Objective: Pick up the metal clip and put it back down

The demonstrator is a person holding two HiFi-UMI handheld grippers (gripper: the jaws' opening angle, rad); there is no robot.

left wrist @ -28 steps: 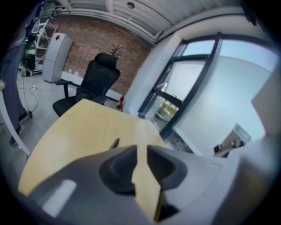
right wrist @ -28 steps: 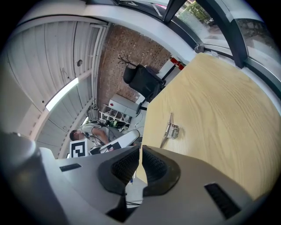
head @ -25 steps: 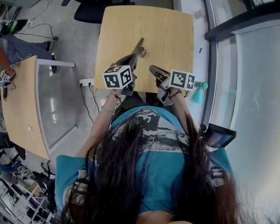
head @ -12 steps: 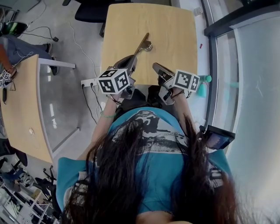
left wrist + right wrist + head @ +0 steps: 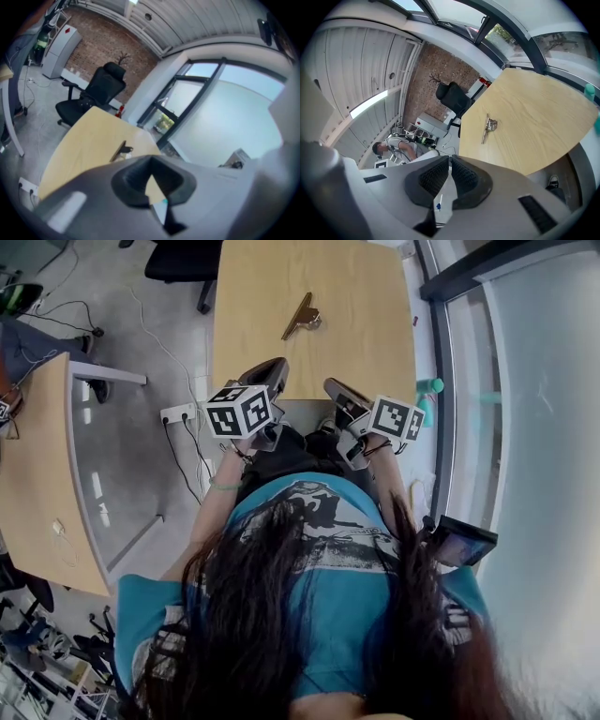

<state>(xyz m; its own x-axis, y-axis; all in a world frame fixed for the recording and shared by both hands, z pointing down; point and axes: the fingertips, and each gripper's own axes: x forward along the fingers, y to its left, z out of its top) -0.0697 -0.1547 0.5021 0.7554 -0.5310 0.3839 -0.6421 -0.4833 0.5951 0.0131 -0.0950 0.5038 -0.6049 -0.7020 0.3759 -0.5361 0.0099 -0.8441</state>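
Observation:
The metal clip (image 5: pixel 302 317) lies alone on the light wooden table (image 5: pixel 361 296), towards its far half. It also shows as a small clip (image 5: pixel 123 151) in the left gripper view and as a clip (image 5: pixel 489 126) in the right gripper view. My left gripper (image 5: pixel 273 370) hovers at the table's near edge, well short of the clip, jaws shut with nothing in them (image 5: pixel 151 164). My right gripper (image 5: pixel 330 388) is beside it at the same edge, jaws together and holding nothing (image 5: pixel 449 161).
A black office chair (image 5: pixel 183 259) stands beyond the table's far left corner. Another wooden table (image 5: pixel 37 474) is at the left, with a power strip (image 5: pixel 178 413) and cables on the floor between. A teal bottle (image 5: pixel 427 385) and a glass wall are at the right.
The left gripper's tip was at the clip one second ago. It has drawn back to the table's near edge, and the clip now lies apart from it. The right gripper has barely moved.

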